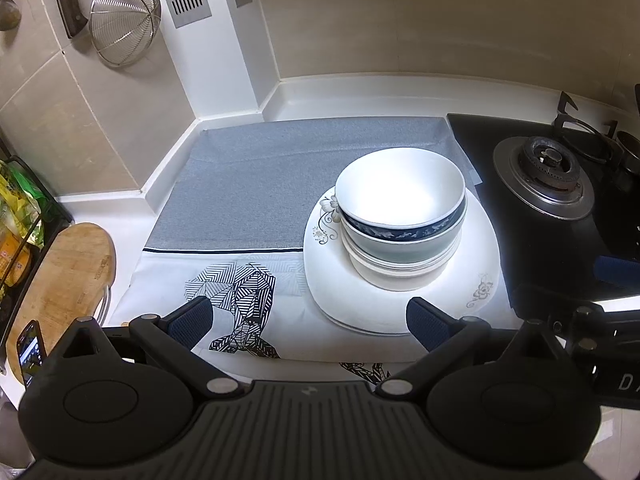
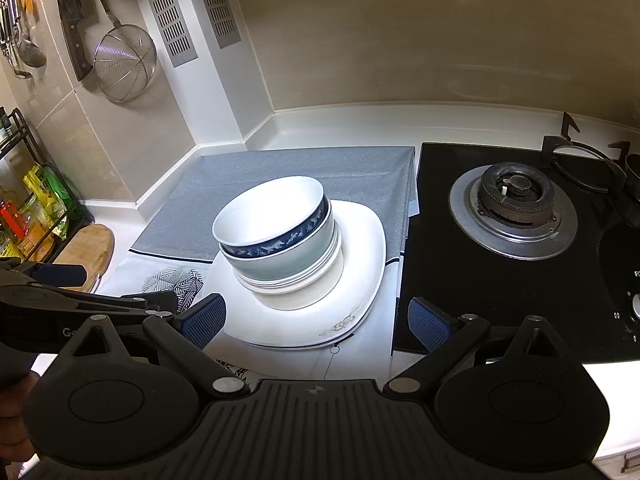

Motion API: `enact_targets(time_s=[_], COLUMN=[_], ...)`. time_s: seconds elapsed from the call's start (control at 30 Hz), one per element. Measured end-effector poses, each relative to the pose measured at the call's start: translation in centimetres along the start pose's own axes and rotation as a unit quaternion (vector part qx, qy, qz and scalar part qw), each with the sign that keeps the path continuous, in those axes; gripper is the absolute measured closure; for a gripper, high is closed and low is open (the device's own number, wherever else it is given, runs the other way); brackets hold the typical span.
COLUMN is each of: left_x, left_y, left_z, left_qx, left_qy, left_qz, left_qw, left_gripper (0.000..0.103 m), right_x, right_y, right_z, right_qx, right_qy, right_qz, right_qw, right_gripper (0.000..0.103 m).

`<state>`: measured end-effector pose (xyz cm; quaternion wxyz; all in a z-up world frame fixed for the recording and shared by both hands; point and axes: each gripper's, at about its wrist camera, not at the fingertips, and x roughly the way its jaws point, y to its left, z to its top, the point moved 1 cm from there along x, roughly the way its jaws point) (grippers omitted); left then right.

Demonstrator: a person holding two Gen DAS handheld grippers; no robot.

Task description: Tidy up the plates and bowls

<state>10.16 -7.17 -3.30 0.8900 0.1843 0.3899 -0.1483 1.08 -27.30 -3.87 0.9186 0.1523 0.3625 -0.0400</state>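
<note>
A stack of bowls (image 1: 402, 216) stands on white square plates (image 1: 472, 280) with a flower print, on a grey and white mat (image 1: 256, 184). The top bowl is white inside; under it sits one with a dark blue patterned band (image 2: 280, 240). The same plates (image 2: 360, 276) show in the right wrist view. My left gripper (image 1: 308, 320) hangs open just in front of the plates, empty. My right gripper (image 2: 316, 320) is open too, near the plates' front edge, with nothing between its fingers. The left gripper (image 2: 60, 276) shows at the left of the right wrist view.
A black gas hob (image 2: 512, 208) with a burner lies right of the mat. A wooden board (image 1: 64, 280) and a phone (image 1: 30, 352) lie at the left by a rack of packets (image 2: 36, 208). A strainer (image 1: 124, 20) and cleaver (image 1: 68, 0) hang on the wall.
</note>
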Motion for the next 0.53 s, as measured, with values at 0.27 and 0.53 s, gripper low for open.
enact_targets(time_s=[0.27,0.53], left_x=[0.2,0.19], left_y=[-0.08,-0.26], left_z=[0.06,-0.06], left_qx=[0.002,0.004], left_qy=[0.002,0.001], left_qz=[-0.001,-0.001], left_qw=[1.0,1.0], left_gripper=[0.0,0.0], right_x=[0.03,0.04], right_y=[-0.01,-0.06], right_z=[0.08,0.15], right_qx=[0.0,-0.001], right_qy=[0.0,0.0], right_qz=[0.001,0.001], right_qw=[1.0,1.0], right_gripper=[0.005,0.005])
